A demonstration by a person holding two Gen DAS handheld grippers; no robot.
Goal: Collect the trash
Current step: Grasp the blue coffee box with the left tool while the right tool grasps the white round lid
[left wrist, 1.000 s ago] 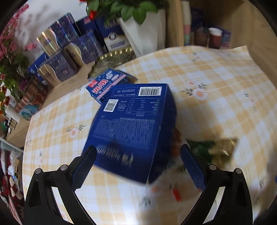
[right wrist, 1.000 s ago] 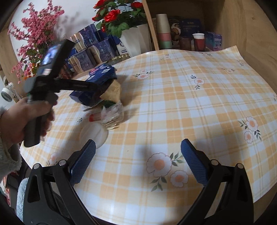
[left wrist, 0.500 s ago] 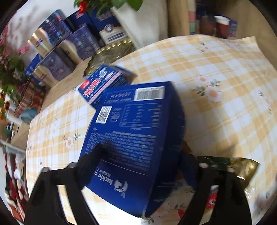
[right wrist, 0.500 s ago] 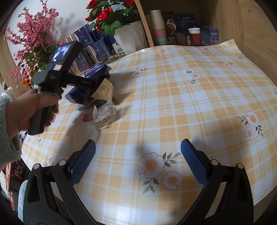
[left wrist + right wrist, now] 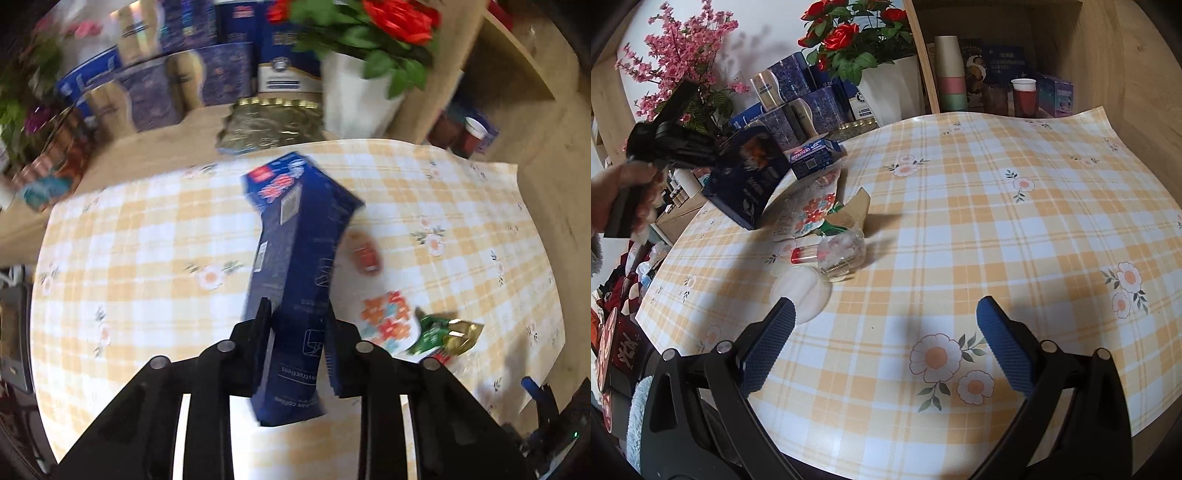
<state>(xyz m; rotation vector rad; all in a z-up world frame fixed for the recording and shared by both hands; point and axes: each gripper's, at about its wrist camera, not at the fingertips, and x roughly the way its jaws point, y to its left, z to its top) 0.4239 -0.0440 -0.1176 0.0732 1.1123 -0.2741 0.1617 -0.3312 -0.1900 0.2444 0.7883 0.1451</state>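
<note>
Left wrist view: the left tool [image 5: 297, 332] is closed on a dark blue carton [image 5: 295, 266], fingers pressing its two broad faces near the end closest to the camera. The carton is lifted clear of the counter [image 5: 129, 240], which wears a yellow checked cloth. The frame is motion-blurred.

Right wrist view: the same carton [image 5: 750, 177] hangs in the left tool [image 5: 713, 153] above the counter's far left edge. The right tool [image 5: 886, 345] is open and empty, well apart from everything.

Remaining trash lies in one cluster on the counter [image 5: 997, 221]: a smaller blue box [image 5: 814, 157], a floral wrapper [image 5: 812, 210], a green and gold foil packet [image 5: 849, 216], a crumpled clear plastic container [image 5: 842, 254] with a red-capped piece touching it, and a white disc [image 5: 803, 293] just beside that.

Assessment, handling:
- Carton: judged light and probably empty, stiff at the edges but liable to buckle if the broad panels are squeezed hard. The present hold across the faces near one end appears adequate; gripping nearer the middle would reduce swing.
- Smaller box: similar; take across its narrow sides.
- Foil packet and wrapper: soft, slippery, very light; pinch a raised fold or corner.
- Clear container: thin and springy, may skid; grip at a creased rim.
- White disc: lies flat, so an edge hold will be hard to obtain.
</note>
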